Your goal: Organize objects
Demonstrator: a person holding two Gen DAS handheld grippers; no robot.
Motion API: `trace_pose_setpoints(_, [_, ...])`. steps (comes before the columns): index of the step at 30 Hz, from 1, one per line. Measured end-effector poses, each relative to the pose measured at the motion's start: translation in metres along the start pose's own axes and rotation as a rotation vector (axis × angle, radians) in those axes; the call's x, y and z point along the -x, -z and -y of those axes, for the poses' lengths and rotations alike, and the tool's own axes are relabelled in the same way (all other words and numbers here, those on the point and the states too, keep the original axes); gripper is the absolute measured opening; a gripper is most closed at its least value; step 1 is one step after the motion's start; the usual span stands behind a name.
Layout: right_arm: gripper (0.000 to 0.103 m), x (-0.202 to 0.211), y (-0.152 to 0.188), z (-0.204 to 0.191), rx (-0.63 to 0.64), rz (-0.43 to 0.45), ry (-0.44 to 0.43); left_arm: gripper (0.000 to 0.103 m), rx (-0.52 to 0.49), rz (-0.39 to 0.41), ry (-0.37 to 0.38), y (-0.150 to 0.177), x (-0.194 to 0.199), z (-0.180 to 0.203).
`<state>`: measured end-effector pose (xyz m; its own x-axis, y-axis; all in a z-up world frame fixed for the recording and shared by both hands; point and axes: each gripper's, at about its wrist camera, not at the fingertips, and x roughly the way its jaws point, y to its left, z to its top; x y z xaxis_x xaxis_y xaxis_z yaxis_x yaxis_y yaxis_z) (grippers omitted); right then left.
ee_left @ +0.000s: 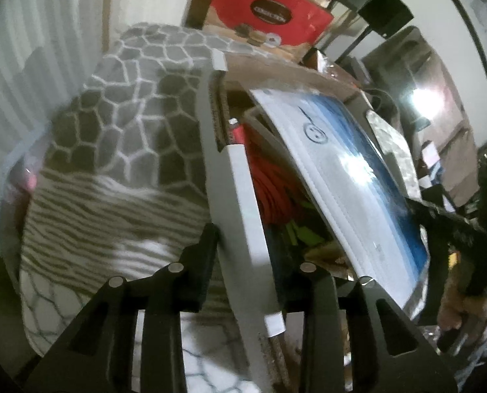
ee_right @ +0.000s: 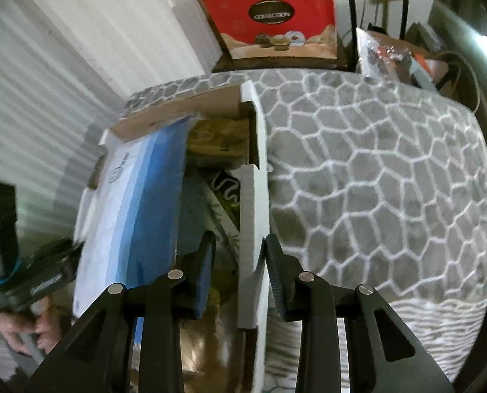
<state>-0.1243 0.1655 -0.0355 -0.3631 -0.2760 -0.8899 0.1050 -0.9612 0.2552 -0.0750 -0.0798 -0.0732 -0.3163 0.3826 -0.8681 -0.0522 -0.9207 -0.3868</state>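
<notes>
An open cardboard box (ee_left: 233, 170) with white-edged walls sits on a grey patterned rug (ee_left: 128, 114). A flat blue and white package (ee_left: 341, 170) leans inside it over red items (ee_left: 269, 180). My left gripper (ee_left: 250, 245) straddles one side wall and is shut on it. My right gripper (ee_right: 240, 242) straddles the opposite box wall (ee_right: 253, 213). Its outer pad touches the wall, while a gap shows beside the inner finger (ee_right: 204, 262), so it stands open. In the right wrist view the package (ee_right: 138, 196) lies at the left, and a hand (ee_right: 24, 330) holds the left gripper's body.
A red paper bag (ee_right: 273, 16) with a dark oval label stands behind the rug (ee_right: 374, 180). White corrugated panels (ee_right: 47, 98) rise to the left of the box. Dark stands and cluttered bags (ee_left: 391, 124) crowd the right of the left wrist view.
</notes>
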Motion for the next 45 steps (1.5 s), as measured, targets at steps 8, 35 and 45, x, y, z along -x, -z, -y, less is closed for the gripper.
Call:
trace_pose_setpoints(8, [0.032,-0.002,-0.03,0.017,0.029,0.002,0.056,0.042,-0.032,-0.019,0.014,0.015,-0.01,0.034])
trace_pose_setpoints(35, [0.089,0.091,0.085,0.052,-0.23,0.184,-0.071,0.097,-0.163,0.226,-0.109,-0.081,0.029,0.011])
trace_pose_setpoints(45, [0.082,0.074,0.12,0.046,-0.325,0.155,-0.235,0.096,-0.303,0.17,-0.009,-0.111,-0.008,0.025])
